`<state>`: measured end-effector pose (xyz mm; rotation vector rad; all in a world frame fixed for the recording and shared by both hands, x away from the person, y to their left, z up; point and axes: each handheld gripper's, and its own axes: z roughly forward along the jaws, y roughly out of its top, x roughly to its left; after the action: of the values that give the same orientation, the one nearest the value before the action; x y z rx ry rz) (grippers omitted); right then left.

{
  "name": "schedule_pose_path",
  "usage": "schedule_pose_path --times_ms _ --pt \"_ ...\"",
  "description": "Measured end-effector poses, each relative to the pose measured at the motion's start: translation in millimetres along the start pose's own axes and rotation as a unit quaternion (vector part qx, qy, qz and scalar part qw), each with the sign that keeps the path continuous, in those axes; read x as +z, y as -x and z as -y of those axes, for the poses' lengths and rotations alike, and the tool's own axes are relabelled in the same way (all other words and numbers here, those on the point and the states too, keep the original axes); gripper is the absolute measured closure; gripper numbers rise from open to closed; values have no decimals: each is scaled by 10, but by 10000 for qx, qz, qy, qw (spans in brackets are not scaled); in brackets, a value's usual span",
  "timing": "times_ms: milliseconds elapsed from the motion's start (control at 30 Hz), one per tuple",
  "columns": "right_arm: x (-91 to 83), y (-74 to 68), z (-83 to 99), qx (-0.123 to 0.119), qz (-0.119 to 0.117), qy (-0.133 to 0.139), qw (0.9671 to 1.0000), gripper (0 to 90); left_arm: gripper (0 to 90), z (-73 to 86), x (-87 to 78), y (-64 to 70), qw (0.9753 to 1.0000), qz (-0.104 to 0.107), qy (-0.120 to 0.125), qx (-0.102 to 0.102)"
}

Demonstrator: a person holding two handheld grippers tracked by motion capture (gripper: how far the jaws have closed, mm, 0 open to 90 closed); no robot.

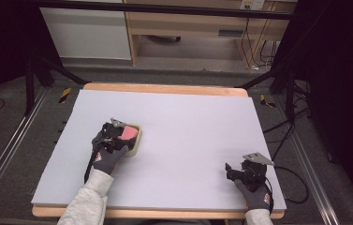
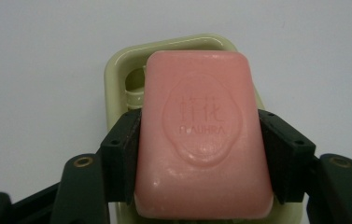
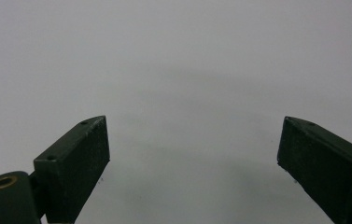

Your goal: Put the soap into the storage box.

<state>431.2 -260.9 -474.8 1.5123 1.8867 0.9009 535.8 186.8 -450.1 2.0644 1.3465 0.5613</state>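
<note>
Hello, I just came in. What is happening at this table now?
A person works with a hand-held gripper in each hand. The left gripper is shut on a pink soap bar, holding it by its two long sides right over a pale yellow-green soap dish on the grey table. Whether the bar touches the dish cannot be told. The right gripper is open, holding nothing, near the table's right front corner.

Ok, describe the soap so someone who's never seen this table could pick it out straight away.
On the pale sheet covering the table, look left of centre, where the left gripper is shut on it. The soap is a pink rounded bar stamped with an oval emblem, over a cream-green soap dish.
</note>
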Motion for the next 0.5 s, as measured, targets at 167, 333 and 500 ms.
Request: schedule_pose_path --times_ms 167,333,500 --pt "-1 2 0 -2 4 5 10000 94 370 3 9 4 10000 -25 -20 11" --pt "-2 2 1 1 -2 9 10000 94 370 4 13 1 10000 -11 -29 0" --pt "-4 2 0 15 2 13 10000 94 329 -3 -25 -7 9999 91 78 -49"
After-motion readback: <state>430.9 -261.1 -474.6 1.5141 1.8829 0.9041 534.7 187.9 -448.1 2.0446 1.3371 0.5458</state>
